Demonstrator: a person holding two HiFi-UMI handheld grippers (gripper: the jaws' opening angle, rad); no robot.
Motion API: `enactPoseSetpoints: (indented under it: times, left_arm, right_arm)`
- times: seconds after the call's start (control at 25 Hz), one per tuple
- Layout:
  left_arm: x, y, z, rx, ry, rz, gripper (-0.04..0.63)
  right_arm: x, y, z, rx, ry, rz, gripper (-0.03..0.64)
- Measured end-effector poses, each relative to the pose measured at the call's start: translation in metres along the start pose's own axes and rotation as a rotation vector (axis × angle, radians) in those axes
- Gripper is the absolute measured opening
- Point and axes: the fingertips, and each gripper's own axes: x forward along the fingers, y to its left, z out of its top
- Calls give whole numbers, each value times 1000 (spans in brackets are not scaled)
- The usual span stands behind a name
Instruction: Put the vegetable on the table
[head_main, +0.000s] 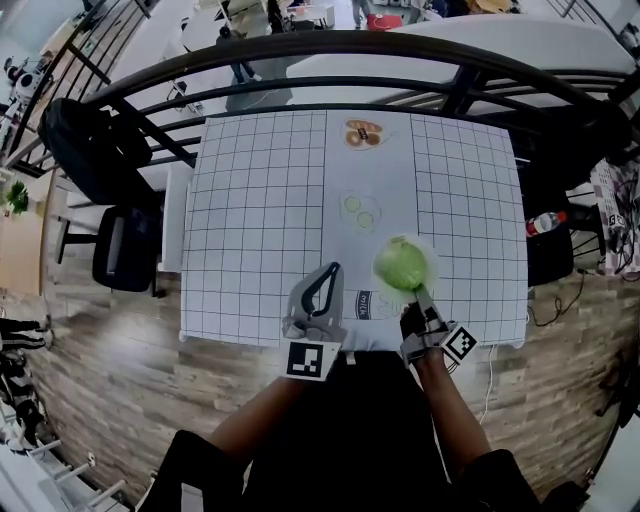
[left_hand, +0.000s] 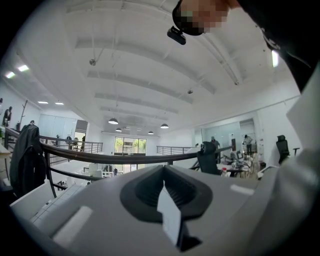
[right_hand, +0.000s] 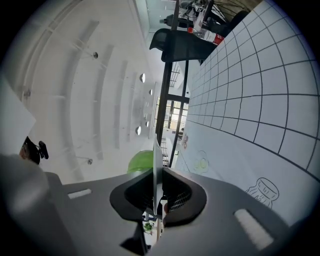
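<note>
A round green vegetable (head_main: 403, 264), which looks wrapped in clear film, hangs just above the white grid tablecloth (head_main: 260, 220) near its front right. My right gripper (head_main: 419, 296) comes up from below and is shut on its near edge. In the right gripper view the green vegetable (right_hand: 139, 162) shows just behind the closed jaws of the right gripper (right_hand: 155, 150). My left gripper (head_main: 329, 274) stands at the table's front edge, pointing upward, shut and holding nothing. The left gripper view looks toward the ceiling, and there the left gripper (left_hand: 164, 189) has nothing between its jaws.
Printed pictures lie on the cloth: pastries (head_main: 364, 133) at the far middle, pale slices (head_main: 358, 210) in the centre, a jar outline (head_main: 366, 305) near the front. A dark railing (head_main: 330, 50) runs behind the table. Black chairs (head_main: 118, 245) stand to its left.
</note>
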Motion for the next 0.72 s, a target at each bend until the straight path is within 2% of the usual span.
enactPoseSetpoints:
  times: [0.24,0.52,0.72]
  left_arm:
    - [16,4,-5,44,28,-6,9]
    - [35,4,-11,42,54,-11,9]
    - [45,3,-13,38,61,-10,9]
  right_arm:
    - [21,-36,6,-20,24,-13,32]
    - [40,-69,9,3,61,36,32]
    - [48,-92,9,-18,86,6,34]
